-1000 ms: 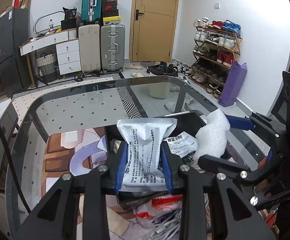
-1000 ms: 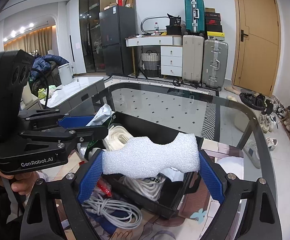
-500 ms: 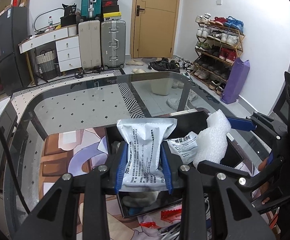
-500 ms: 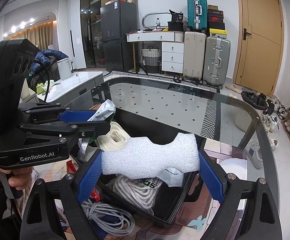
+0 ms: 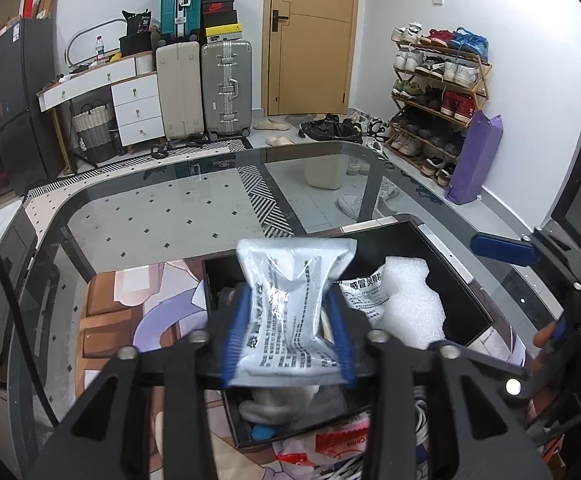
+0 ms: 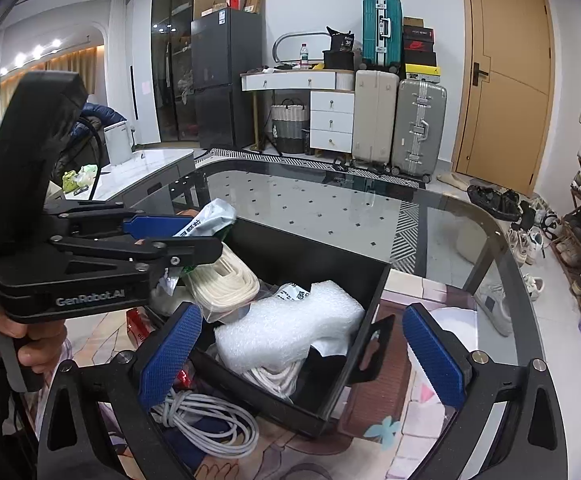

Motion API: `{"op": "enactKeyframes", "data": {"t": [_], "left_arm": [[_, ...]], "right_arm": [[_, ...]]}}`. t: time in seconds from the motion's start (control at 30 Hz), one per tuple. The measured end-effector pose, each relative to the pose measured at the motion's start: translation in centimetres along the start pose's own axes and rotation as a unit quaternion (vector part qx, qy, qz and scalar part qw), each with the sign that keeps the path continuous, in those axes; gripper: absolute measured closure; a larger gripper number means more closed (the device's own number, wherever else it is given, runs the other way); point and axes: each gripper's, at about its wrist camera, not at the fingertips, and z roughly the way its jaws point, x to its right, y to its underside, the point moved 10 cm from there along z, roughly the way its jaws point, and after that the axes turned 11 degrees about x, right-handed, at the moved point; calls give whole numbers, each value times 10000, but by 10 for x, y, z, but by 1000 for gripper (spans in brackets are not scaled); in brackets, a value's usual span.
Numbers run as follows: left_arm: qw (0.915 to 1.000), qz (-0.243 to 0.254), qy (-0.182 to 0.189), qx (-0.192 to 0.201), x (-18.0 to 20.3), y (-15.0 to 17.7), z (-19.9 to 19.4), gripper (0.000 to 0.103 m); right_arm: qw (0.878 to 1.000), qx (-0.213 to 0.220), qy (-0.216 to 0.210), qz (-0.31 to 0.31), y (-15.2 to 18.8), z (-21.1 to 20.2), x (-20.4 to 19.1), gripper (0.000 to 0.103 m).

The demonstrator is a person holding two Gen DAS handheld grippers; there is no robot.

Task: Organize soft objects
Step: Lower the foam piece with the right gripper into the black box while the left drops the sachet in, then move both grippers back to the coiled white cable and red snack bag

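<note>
While the left hand-held gripper [image 5: 288, 326] pinches a silver pouch [image 5: 290, 304] above the black bin [image 6: 330, 264], the right hand-held gripper [image 6: 298, 354] hovers spread.

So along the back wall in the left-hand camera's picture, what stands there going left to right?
White drawer unit → beige suitcase → silver suitcase → wooden door → shoe rack → purple bag.

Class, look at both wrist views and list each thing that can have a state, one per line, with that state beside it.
Left hand-held gripper: shut on the silver pouch.
Silver pouch: sealed, pinched at its middle, held above the black bin.
Right hand-held gripper: open, holding nothing.
White foam piece: released, lying in the black bin.
Black bin: open-topped, partly filled.
White cable: coiled, outside the bin.
Door: closed.
</note>
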Motion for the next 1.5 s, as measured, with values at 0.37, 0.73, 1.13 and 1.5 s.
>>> {"op": "enactKeyframes", "data": {"t": [0.37, 0.73, 1.13, 1.5], "left_arm": [[9996, -123, -85, 232, -3, 3, -38, 0], [9992, -202, -246, 251, -12, 31, -72, 0], [9995, -264, -167, -102, -7, 71, -73, 0], [9993, -235, -228, -205, -14, 86, -73, 0]], "right_arm": [[9996, 18, 119, 248, 10, -28, 2, 1], [9968, -226, 207, 741, 39, -48, 0, 1], [9957, -440, 126, 807, 59, -51, -12, 1], [9934, -773, 1, 843, 77, -31, -30, 1]]}}
